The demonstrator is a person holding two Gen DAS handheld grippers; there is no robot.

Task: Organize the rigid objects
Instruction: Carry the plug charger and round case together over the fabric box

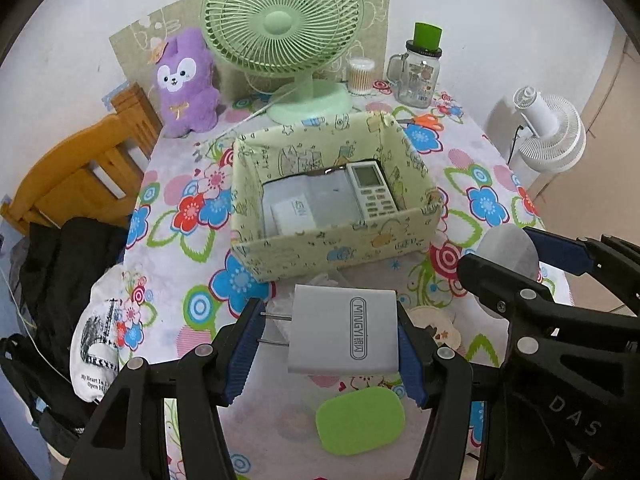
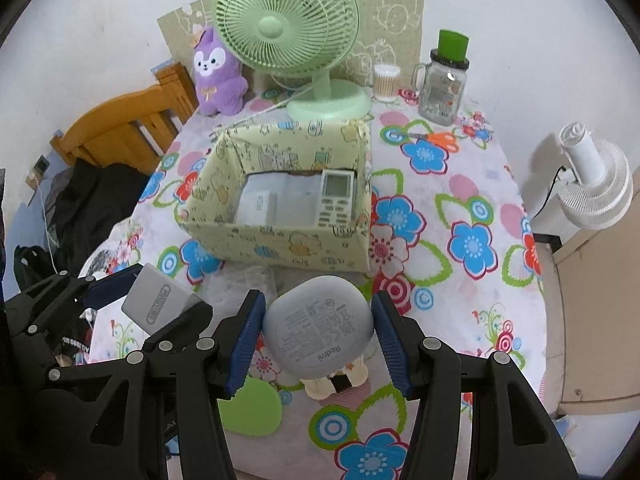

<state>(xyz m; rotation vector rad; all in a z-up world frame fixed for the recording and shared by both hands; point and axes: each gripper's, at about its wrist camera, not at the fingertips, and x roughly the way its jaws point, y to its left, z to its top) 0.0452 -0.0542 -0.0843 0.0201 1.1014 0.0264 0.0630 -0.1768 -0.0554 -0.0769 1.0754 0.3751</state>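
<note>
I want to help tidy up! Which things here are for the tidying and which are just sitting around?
For the tidying:
- grey charger, held in the left tool
- round grey case, held in the right tool
- patterned box
- remote in the box

Just sitting around:
- green fan
- purple plush toy
- glass jar

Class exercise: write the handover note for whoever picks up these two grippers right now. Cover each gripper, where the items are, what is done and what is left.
Left gripper: shut on the grey charger, held above the table.
Right gripper: shut on the grey earbud case, also held above the table.
Patterned box: already holds a remote and a white box.
Left to do: put charger and case in the box; the green pad is on the tablecloth.
</note>
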